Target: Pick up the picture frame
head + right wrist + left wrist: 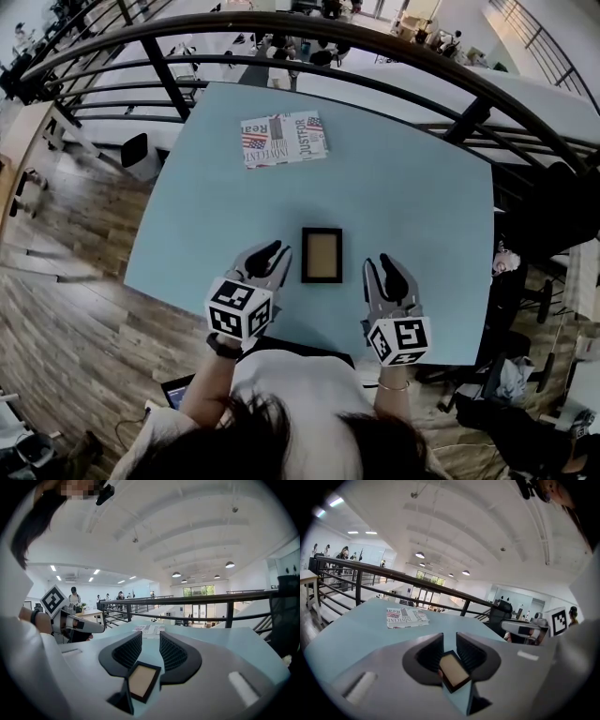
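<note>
**Head view.** A light-blue table (422,216) stands against a black railing (281,28). The picture frame (322,254), black-edged with a tan panel, lies flat near the table's middle. A folded newspaper (284,139) lies well apart from it, at 11 o'clock. The left gripper (270,251) is at the frame's 9 o'clock and the right gripper (382,264) at its 3 o'clock. Neither touches the frame, and each carries a marker cube at its rear.

**Left gripper view.** The left gripper (450,637) has its jaws parted by a narrow gap, the ribbed pads pressing on nothing. The picture frame (452,671) shows through the gap at 6 o'clock, flat on the table (356,625) and turned corner-on. The newspaper (406,617) lies at 11 o'clock, toward the far edge.

**Right gripper view.** The right gripper (150,637) likewise has its jaws a little apart and holds nothing. The picture frame (143,681) lies on the table (243,644) at 6 o'clock, seen through the gap and clear of both pads. The newspaper (150,629) is at 12 o'clock, beyond the jaw tips. The left gripper (96,627) enters at 9 o'clock, and the railing (187,601) crosses behind.
</note>
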Demonstrator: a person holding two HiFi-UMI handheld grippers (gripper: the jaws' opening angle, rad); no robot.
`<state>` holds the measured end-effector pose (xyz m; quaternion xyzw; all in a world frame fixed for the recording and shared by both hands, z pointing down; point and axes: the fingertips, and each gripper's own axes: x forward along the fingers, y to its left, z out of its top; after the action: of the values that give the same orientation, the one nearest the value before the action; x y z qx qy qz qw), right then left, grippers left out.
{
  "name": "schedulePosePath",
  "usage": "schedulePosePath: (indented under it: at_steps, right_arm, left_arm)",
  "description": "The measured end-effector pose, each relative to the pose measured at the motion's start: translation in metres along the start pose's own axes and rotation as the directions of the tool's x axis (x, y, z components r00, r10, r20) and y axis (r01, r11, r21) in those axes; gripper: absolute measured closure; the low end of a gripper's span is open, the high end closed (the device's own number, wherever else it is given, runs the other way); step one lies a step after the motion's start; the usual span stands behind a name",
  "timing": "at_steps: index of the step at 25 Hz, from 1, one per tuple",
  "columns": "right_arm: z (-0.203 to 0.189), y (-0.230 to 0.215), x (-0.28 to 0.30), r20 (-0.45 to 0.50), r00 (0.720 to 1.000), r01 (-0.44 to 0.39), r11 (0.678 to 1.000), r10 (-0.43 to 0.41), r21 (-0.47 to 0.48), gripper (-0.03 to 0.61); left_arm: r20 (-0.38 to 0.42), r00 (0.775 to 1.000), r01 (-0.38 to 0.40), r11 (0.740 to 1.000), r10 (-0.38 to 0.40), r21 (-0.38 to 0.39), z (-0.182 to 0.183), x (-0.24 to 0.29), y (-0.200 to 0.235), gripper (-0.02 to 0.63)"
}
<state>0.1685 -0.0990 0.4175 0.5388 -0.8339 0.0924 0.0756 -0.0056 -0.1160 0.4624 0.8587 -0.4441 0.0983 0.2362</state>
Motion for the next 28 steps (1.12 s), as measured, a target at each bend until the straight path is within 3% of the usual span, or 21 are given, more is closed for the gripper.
schedulePosePath:
  at_steps: [13, 28]
  right_arm:
    - [-0.028, -0.003, 0.011, -0.080, 0.997, -0.012, 1.000, 0.013, 0.016, 0.486]
    - [-0.074, -0.004, 0.024, -0.167, 0.986, -0.001, 0.998, 0.012, 0.064, 0.486]
  left_arm:
    - [-0.130, 0.991, 0.015, 0.993, -0.030, -0.114, -0.051, 0.036, 0.010, 0.505]
    - [-0.293, 0.952, 0.021, 0.972, -0.090, -0.232, -0.119, 0.079, 0.017, 0.477]
